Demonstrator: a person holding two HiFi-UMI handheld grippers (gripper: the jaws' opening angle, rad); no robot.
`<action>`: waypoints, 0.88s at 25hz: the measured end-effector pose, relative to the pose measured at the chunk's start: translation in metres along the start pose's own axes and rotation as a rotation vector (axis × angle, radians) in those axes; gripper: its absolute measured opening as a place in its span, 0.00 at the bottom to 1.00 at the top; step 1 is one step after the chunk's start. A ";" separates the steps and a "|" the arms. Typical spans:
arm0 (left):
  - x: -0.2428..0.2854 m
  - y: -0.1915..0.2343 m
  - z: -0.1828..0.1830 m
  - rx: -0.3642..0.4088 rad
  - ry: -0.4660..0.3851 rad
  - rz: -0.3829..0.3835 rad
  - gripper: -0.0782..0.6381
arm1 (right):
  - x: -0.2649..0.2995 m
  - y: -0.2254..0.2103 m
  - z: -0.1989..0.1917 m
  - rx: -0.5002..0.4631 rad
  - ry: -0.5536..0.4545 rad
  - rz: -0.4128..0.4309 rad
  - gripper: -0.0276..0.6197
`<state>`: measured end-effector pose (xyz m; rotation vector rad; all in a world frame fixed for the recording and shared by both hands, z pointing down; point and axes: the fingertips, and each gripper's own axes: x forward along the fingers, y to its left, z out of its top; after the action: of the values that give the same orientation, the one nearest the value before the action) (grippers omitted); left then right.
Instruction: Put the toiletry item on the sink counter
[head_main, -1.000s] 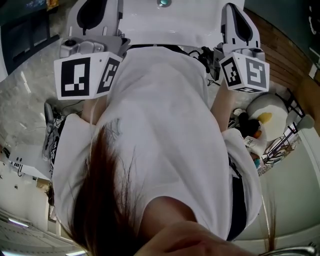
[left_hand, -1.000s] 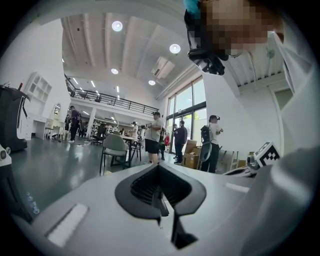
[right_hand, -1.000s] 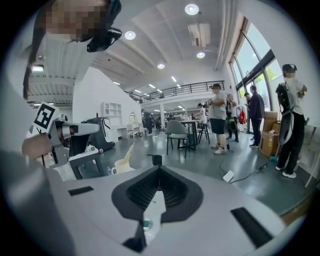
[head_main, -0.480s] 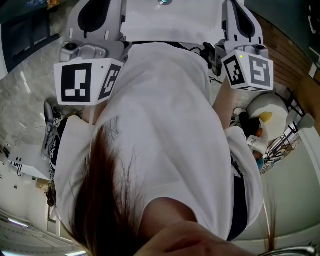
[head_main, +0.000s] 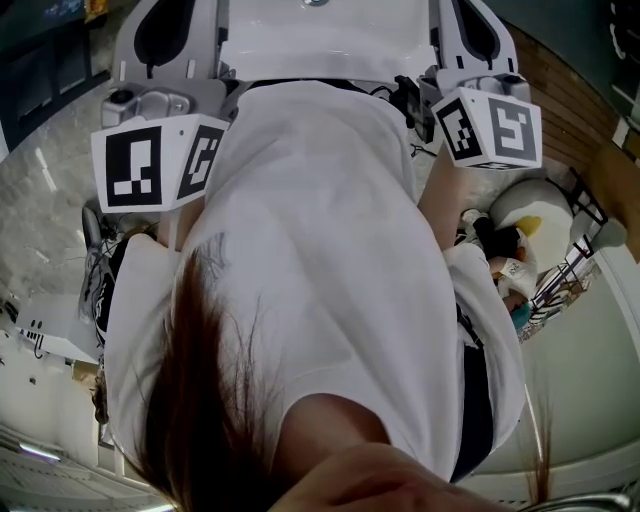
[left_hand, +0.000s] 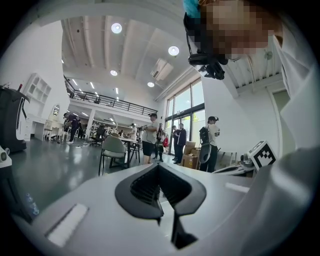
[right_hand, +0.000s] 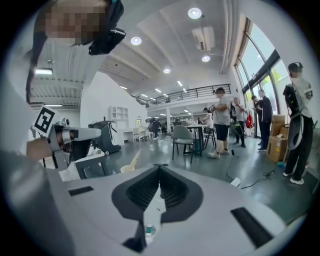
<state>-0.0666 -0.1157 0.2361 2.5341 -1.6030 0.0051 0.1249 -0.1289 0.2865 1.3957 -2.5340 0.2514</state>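
No toiletry item is in hand yet. The likeliest candidates are the small bottles (head_main: 510, 285) crowded into the wire rack (head_main: 575, 265) low at the right of the head view, just beside a plush penguin (head_main: 535, 210), but they are too small to tell apart. The white sink (head_main: 320, 45) lies straight ahead at the top of that view, between the two grippers (the person's shirt (head_main: 330, 230) hides most of what lies below it). The right gripper (right_hand: 160, 167) has its jaws pressed together on nothing and looks out across an open hall. The left gripper (left_hand: 159, 167) is likewise clenched and empty. To do the pickup well, the person would probably turn toward the rack and part the right jaws before reaching in. One bottle that stands free of the penguin and the wires is the best choice, gripped on its body rather than its cap. The left gripper is best held away from the sink, leaving room to set the item down.
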 end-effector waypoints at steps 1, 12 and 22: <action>0.000 0.000 -0.001 0.001 0.002 0.001 0.12 | 0.000 0.000 0.000 0.000 -0.001 0.000 0.06; -0.001 -0.006 -0.002 0.002 0.005 0.002 0.12 | -0.004 -0.008 -0.004 0.004 -0.001 -0.008 0.06; 0.000 -0.008 -0.002 0.008 0.006 0.004 0.12 | -0.006 -0.011 -0.005 0.006 -0.001 -0.011 0.06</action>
<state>-0.0589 -0.1120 0.2366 2.5343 -1.6090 0.0189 0.1379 -0.1288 0.2905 1.4116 -2.5281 0.2560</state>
